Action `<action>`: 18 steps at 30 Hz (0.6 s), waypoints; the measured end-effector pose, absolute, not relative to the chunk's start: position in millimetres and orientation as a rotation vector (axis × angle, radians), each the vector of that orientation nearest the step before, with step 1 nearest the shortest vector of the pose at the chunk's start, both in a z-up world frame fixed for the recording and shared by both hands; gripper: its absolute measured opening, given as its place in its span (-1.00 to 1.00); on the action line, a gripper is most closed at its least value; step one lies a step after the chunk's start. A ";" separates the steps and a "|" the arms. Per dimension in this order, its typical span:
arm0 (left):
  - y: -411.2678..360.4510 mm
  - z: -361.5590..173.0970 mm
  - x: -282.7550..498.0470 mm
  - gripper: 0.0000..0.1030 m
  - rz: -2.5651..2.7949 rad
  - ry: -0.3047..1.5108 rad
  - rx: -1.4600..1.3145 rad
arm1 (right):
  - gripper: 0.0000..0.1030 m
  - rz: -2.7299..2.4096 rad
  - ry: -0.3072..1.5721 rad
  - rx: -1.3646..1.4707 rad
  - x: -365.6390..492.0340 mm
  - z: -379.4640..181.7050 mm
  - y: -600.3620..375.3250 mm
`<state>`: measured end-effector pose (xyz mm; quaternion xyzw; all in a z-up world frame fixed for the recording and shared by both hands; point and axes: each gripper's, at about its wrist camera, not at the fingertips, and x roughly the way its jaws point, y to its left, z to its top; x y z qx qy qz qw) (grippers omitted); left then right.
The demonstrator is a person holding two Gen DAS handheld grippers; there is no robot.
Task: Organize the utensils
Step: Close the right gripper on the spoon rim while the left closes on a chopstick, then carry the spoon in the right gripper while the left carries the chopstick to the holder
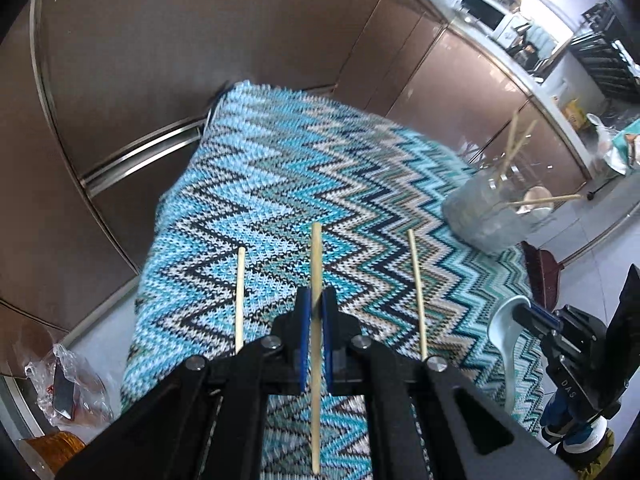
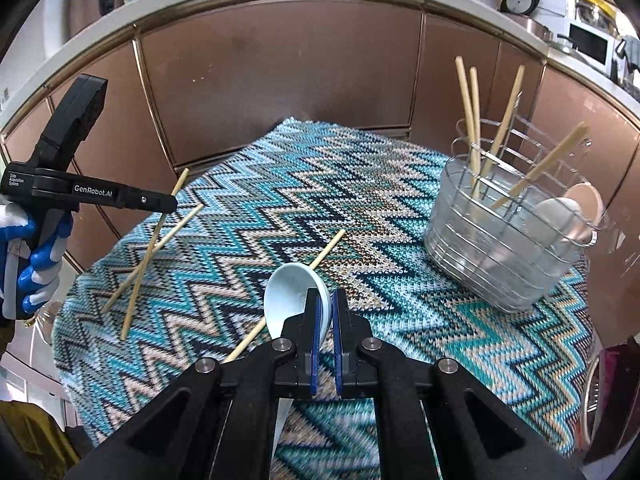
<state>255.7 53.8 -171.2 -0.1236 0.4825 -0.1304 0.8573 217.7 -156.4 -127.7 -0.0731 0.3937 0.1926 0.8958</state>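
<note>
Light was even and fairly bright in both views, coming mostly from the far kitchen at upper right, where the microwave (image 1: 486, 10) area washed out to near white. Brown cabinets (image 2: 280, 80) carried a soft sheen, no hard glare. Shadows on the cloth (image 1: 280, 184) stayed faint. Fisheye bending curved every cabinet line, with black vignette in the corners. The basket (image 1: 486, 216) smeared with motion blur in the left view; the cloth's near edge blurred in the right.
</note>
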 end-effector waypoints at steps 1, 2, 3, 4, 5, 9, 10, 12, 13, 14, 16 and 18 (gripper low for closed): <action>55.3 -165.5 249.5 -0.90 -0.277 0.998 -0.261 | -0.89 0.397 0.808 -0.152 212.4 -124.4 -155.9; 56.6 -161.7 245.8 -0.90 -0.278 0.986 -0.262 | -0.89 0.393 0.800 -0.151 205.8 -120.7 -155.3; 58.5 -157.6 240.8 -0.90 -0.278 0.974 -0.264 | -0.89 0.390 0.792 -0.150 200.9 -118.5 -153.4; 61.6 -152.3 233.8 -0.90 -0.280 0.958 -0.270 | -0.89 0.387 0.784 -0.147 194.7 -115.4 -153.7; 63.8 -148.1 227.8 -0.90 -0.282 0.944 -0.276 | -0.89 0.381 0.772 -0.144 186.6 -111.3 -153.7; 69.3 -135.7 206.7 -0.90 -0.282 0.900 -0.291 | -0.90 0.367 0.743 -0.139 162.1 -100.0 -153.8; 71.6 -132.3 201.4 -0.90 -0.281 0.886 -0.294 | -0.89 0.363 0.738 -0.140 157.3 -97.0 -152.6; 76.1 -125.4 191.3 -0.90 -0.277 0.856 -0.302 | -0.89 0.354 0.722 -0.140 146.8 -91.6 -151.4; 78.7 -121.3 185.8 -0.90 -0.273 0.839 -0.305 | -0.89 0.350 0.712 -0.137 141.0 -88.1 -151.7; 80.1 -118.5 182.0 -0.90 -0.270 0.828 -0.307 | -0.89 0.345 0.700 -0.132 134.1 -83.9 -151.9; 84.1 -112.0 174.0 -0.90 -0.265 0.806 -0.314 | -0.89 0.339 0.684 -0.126 128.0 -82.0 -151.5; 86.7 -106.5 168.0 -0.90 -0.263 0.788 -0.320 | -0.89 0.333 0.668 -0.122 119.2 -76.3 -151.6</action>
